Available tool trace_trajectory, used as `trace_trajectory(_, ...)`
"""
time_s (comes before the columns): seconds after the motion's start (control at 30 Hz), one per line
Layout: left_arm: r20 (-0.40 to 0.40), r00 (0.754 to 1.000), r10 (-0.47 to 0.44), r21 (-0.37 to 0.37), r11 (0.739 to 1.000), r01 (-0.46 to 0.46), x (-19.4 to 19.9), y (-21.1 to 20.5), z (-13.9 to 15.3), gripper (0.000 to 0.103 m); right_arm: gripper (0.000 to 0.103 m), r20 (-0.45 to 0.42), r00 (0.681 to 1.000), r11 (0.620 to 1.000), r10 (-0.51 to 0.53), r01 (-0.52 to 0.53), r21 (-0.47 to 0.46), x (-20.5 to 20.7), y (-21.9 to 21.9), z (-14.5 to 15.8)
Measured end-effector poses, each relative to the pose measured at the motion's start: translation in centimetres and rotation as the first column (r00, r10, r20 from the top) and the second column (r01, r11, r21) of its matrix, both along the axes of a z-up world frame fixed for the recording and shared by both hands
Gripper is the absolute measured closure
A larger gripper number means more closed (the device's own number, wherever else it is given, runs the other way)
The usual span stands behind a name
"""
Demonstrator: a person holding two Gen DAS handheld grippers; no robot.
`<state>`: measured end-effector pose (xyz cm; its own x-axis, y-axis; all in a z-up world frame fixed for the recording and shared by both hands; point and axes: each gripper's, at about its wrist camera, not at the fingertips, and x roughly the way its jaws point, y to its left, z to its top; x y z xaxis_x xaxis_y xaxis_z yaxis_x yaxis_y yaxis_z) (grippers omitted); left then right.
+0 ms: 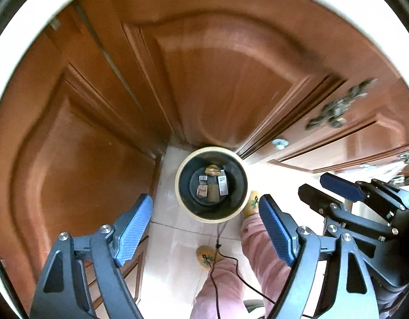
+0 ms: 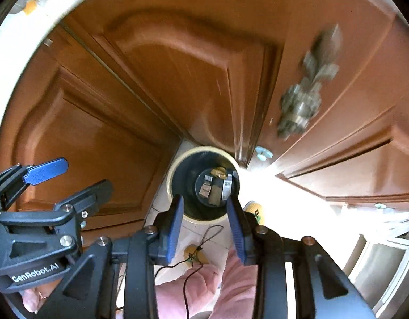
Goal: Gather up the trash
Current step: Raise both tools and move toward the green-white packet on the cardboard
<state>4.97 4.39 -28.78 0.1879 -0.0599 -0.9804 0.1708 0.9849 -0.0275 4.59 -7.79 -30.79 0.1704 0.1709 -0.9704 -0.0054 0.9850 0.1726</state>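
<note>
A round cream-rimmed trash bin (image 1: 183, 204) with a dark inside stands on the pale tiled floor below both grippers; it also shows in the right wrist view (image 2: 175, 168). Several pieces of trash (image 1: 212, 184) lie at its bottom: small cartons and a yellow wrapper (image 2: 216, 186). My left gripper (image 1: 205, 228) is open and empty, high above the bin. My right gripper (image 2: 205, 219) is open and empty, also above the bin. The right gripper shows at the right in the left wrist view (image 1: 328, 190), and the left gripper shows at the left in the right wrist view (image 2: 79, 176).
Brown wooden cabinet doors (image 1: 220, 85) surround the bin, with ornate metal handles (image 2: 302, 98) on the right. The person's pink trouser legs (image 1: 260, 242) and yellow slippers (image 1: 208, 256) stand just beside the bin. A thin black cable (image 1: 217, 271) hangs down by the legs.
</note>
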Motion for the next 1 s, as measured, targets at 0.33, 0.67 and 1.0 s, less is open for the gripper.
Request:
trace_trajectory(0.33, 0.073, 0.996, -0.051, -0.063, 0.996, 0.056, -1.5, -0.6, 10.9, 0.021, 0.069, 0.094, 0.995, 0.999, 0.024, -0.022, -0.025, 0.0, -0.3, 10.6)
trace_trajectory(0.67, 0.308, 0.946, -0.101, -0.040, 0.992, 0.119, 0.5, -2.5, 23.3, 0.009, 0.069, 0.290, 0.956, 0.997, 0.031, -0.009, -0.078, 0.9, -3.0, 22.0)
trace_trajectory(1.0, 0.439, 0.896, -0.068, -0.074, 0.991, 0.111, 5.6, -4.4, 30.9, 0.006, 0.062, 0.395, 0.919, 0.996, 0.023, 0.011, -0.084, 5.7, -7.4, 28.3)
